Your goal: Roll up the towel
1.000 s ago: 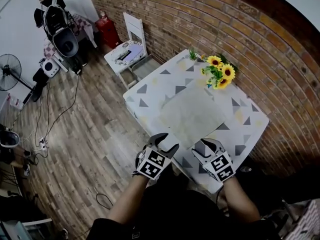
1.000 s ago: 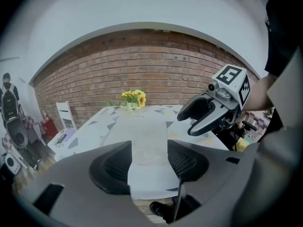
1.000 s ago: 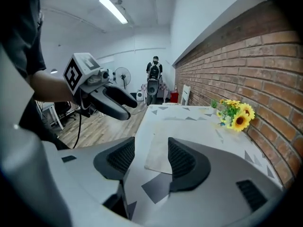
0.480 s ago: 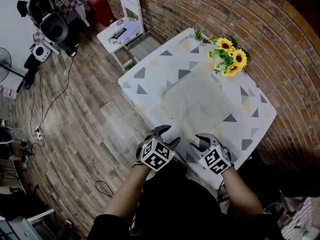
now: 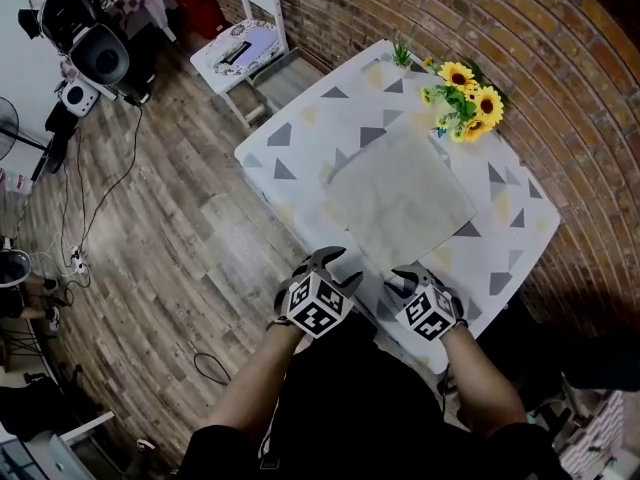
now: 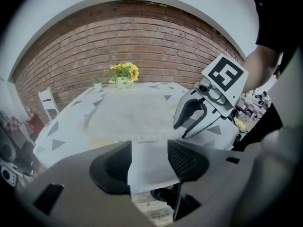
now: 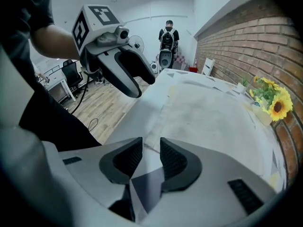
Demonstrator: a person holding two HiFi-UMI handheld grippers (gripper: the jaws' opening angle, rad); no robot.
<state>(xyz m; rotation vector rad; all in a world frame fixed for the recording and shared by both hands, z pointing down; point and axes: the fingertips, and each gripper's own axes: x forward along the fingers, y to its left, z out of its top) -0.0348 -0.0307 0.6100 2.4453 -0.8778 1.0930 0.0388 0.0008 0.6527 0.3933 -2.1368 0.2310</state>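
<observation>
The towel (image 5: pixel 402 198) lies flat and unrolled in the middle of the table (image 5: pixel 300 133), a pale grey-beige square on a white tablecloth (image 5: pixel 505 243) printed with grey and yellow triangles. One of its corners points toward the person at 6 o'clock.

In the head view both grippers hang over the table's near edge. The left gripper (image 5: pixel 338 266) is at about 7 o'clock of the towel and the right gripper (image 5: pixel 406 280) just beside it at about 6 o'clock, close to that near corner. Neither touches the towel.

The left gripper view shows its jaws standing wide apart, with only the tablecloth's edge and the floor (image 5: pixel 180 258) visible in the gap. The right gripper's jaws have just been closing and now stand narrow, a slim gap left between the pads. In that gap only tablecloth shows, with the towel's edge just past the tips; the pads press on nothing.

A bunch of sunflowers (image 5: pixel 472 106) stands at 1 o'clock of the towel, against the brick wall (image 5: pixel 560 88), and a small green plant (image 5: pixel 402 56) sits at the table's 12 o'clock corner. A white chair (image 5: pixel 245 43) stands off the table at 10 o'clock. In the right gripper view a person (image 7: pixel 168 34) stands well beyond the far end of the table.
</observation>
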